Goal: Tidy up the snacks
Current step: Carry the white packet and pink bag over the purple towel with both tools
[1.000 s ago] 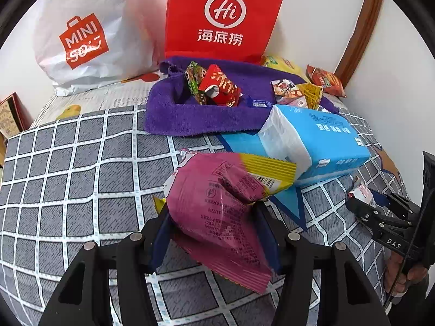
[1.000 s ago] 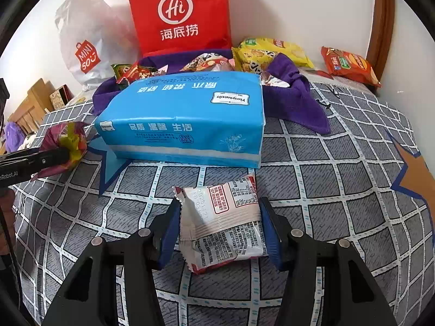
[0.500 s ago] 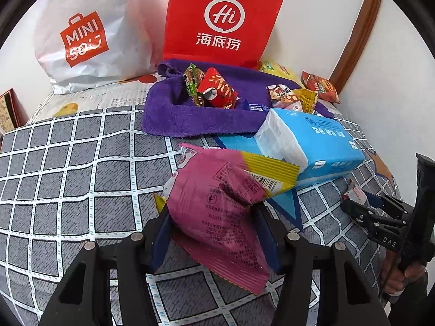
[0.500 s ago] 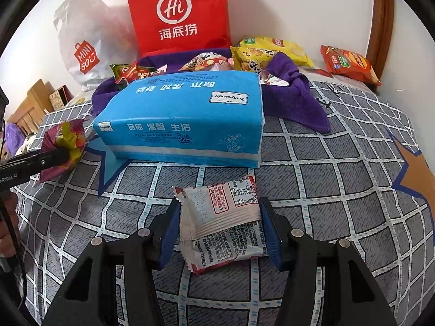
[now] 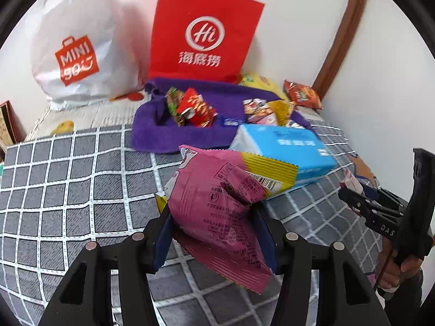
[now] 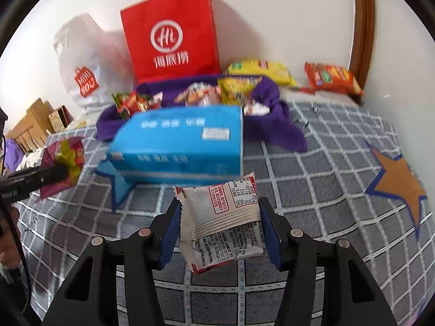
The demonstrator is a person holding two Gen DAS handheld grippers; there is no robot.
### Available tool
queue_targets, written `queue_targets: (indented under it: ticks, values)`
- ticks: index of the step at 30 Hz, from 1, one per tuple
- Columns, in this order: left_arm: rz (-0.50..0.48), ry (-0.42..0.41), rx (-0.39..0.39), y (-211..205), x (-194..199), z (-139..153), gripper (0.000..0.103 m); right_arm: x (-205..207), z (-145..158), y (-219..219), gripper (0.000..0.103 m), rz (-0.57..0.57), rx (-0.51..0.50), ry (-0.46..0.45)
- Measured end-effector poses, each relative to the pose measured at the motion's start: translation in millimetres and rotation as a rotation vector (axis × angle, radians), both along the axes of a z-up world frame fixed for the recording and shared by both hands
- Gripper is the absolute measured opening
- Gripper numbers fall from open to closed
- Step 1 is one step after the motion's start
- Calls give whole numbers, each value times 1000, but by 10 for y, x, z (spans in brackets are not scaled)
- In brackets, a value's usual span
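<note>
Pictured above a bed spread with a grey checked cover: left gripper, jaws clamped on a pink and yellow snack bag, crumpled at the pinch and clear of the cover. Alongside, right gripper, jaws closed on a small white and red snack packet, likewise off the bedding. Just beyond both, a blue tissue pack lying flat on the cover. Behind it, a purple towel bunched into a nest with several more snack packets inside. Farther back against the white wall, a red paper bag standing upright and a white plastic bag to its left. Near the wooden frame in the corner, an orange packet and a yellow packet on the bed beside the towel.
</note>
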State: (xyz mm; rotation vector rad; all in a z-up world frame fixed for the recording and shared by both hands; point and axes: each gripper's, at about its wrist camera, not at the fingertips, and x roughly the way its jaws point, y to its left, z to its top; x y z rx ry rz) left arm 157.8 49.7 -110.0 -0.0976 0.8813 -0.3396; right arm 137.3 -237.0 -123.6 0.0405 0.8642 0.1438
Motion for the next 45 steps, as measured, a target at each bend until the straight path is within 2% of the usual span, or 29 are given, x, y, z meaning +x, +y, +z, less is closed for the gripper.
queue_targets:
  ticks: [7,18,34,45]
  values:
    - [-25,-5,-30,-163,-109,236,53,-95,311,0,54,-8,-1,-61]
    - [-46,-69,-7,-403,-185,638,53,-148,688,-7,54,-15,3,-105]
    - [-41,-74,-13,-520,-57,838,53,-50,1020,-54,55,-21,-17,-156]
    - [-26,-74,-5,-460,278,995,53,304,1167,-34,55,-38,-19,-164]
